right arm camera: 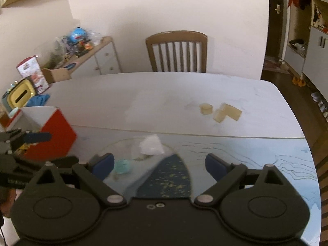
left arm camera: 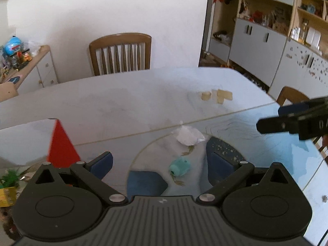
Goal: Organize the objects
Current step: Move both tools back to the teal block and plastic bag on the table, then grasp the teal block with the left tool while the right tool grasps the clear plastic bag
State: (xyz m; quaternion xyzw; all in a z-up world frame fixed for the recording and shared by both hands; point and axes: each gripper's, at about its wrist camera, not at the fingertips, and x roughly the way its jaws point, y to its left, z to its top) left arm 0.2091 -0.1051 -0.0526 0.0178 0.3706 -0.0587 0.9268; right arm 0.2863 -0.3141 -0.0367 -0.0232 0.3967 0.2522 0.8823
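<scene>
A small teal cylinder-like object (left arm camera: 179,166) lies on the table mat between the open fingers of my left gripper (left arm camera: 160,162); it also shows in the right wrist view (right arm camera: 122,166). A crumpled white wrapper (left arm camera: 189,136) lies just beyond it, seen too in the right wrist view (right arm camera: 151,145). Several pale wooden blocks (left arm camera: 217,95) lie further back, also in the right wrist view (right arm camera: 221,111). A red and white box (left arm camera: 61,145) stands at the left, also in the right wrist view (right arm camera: 49,135). My right gripper (right arm camera: 160,164) is open and empty above the mat.
A wooden chair (left arm camera: 121,54) stands behind the table (left arm camera: 123,94). A sideboard with toys (right arm camera: 90,57) is at the back left. Cabinets and shelves (left arm camera: 266,26) line the right wall. A second chair (left arm camera: 291,97) is at the table's right edge.
</scene>
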